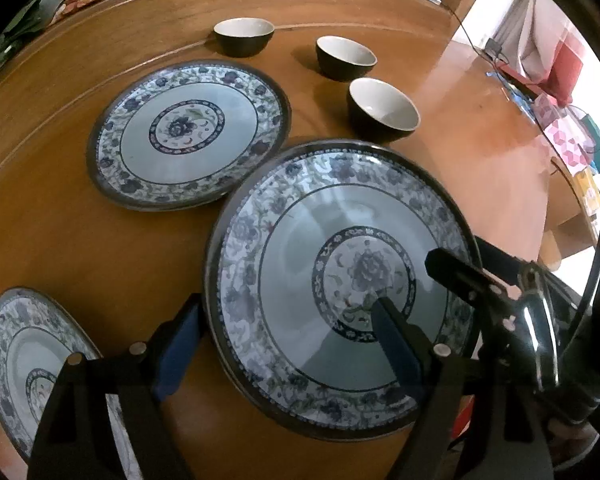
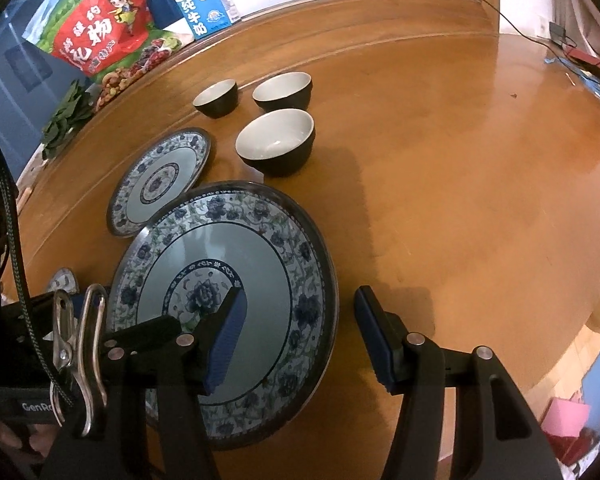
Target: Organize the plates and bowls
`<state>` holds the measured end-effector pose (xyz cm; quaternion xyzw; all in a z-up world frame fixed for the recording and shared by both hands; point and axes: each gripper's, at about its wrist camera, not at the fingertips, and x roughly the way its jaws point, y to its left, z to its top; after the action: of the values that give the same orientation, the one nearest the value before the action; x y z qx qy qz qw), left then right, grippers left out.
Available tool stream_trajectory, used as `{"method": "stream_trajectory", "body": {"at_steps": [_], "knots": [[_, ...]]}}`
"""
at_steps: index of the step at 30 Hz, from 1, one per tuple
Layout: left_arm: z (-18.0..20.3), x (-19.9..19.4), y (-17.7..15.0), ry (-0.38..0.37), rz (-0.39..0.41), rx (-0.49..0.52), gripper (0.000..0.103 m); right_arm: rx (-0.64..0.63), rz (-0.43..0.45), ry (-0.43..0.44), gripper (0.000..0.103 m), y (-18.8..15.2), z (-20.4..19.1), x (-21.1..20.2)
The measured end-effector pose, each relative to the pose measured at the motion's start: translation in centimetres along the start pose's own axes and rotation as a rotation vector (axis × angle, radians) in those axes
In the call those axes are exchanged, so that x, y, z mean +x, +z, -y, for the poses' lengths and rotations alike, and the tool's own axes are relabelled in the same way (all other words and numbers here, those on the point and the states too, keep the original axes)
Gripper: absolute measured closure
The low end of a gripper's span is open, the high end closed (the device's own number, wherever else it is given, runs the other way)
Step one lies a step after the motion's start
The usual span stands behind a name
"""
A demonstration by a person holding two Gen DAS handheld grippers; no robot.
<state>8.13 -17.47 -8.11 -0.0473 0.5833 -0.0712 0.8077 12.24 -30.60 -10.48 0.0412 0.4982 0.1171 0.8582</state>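
The left gripper (image 1: 288, 344) is standing with its jaws apart, straddling the left rim of the near plate (image 1: 292, 280): one blue pad is sitting outside the rim over the table (image 1: 80, 232), the other is hovering above the plate's centre flower, and neither is pressing on it. The right gripper (image 2: 300, 340) is also standing apart, straddling the same plate's (image 2: 260, 280) right rim, its left pad over the centre pattern and its right pad over bare wood; no pad is gripping. The near plate is overlapping the edge of the far plate (image 1: 188, 136), seeming to rest on it. A third plate (image 1: 16, 352) is lying well apart at the left gripper's outer side. Beyond the plates, three dark bowls (image 1: 382, 108) are sitting upright in a loose cluster, close together but not touching. At the table's far edge a snack bag (image 2: 100, 28) and a milk carton (image 2: 204, 0) are standing.
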Motion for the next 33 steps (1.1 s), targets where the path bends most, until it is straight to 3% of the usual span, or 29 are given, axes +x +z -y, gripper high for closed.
{"method": "stream_trajectory", "body": {"at_steps": [7,10,23,33], "knots": [[0.2,-0.1,-0.2,0.033,0.010,0.023,0.024,-0.039,0.009,-0.009,0.047,-0.2,-0.4,0.1],[0.2,-0.1,-0.2,0.038,0.020,0.031,0.026,-0.012,0.017,0.033,0.052,-0.4,-0.2,0.0],[-0.8,-0.5,0.2,0.049,0.012,0.030,0.051,0.121,0.039,0.057,0.061,-0.4,1.2,-0.3],[-0.2,-1.8,-0.1,0.043,0.044,0.058,0.052,0.134,0.059,0.044,0.061,-0.6,1.5,-1.1]]}}
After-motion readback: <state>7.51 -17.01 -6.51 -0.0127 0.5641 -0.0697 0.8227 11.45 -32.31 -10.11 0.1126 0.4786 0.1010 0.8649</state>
